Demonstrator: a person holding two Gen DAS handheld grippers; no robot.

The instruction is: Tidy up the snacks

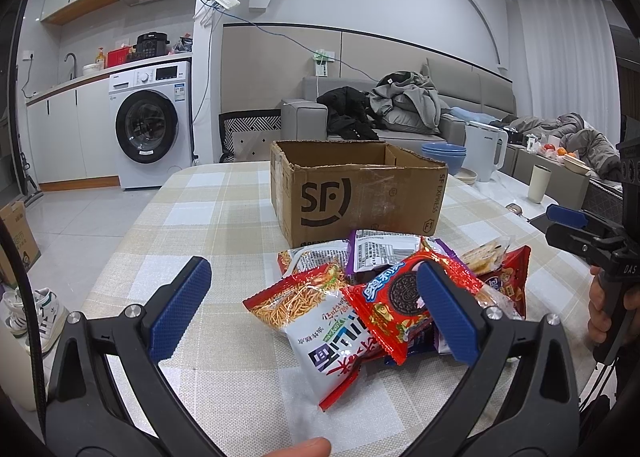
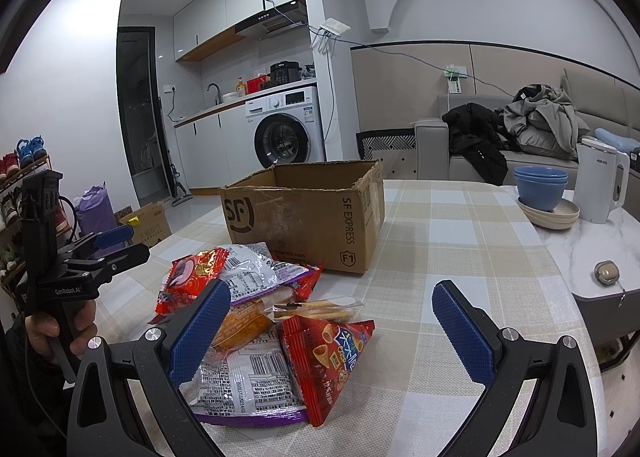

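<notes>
A pile of snack packets lies on the checked tablecloth in front of an open brown SF Express cardboard box, which also shows in the right wrist view. The pile holds a red Oreo packet, a white noodle-snack bag, a red cone-crisp bag, a stick-biscuit pack and a purple-edged bag. My left gripper is open, above the near side of the pile. My right gripper is open over the red cone-crisp bag. Neither holds anything.
Stacked blue bowls on a beige plate and a white kettle stand at the table's far right. A small round object lies on the marble part. A washing machine and sofa stand beyond the table.
</notes>
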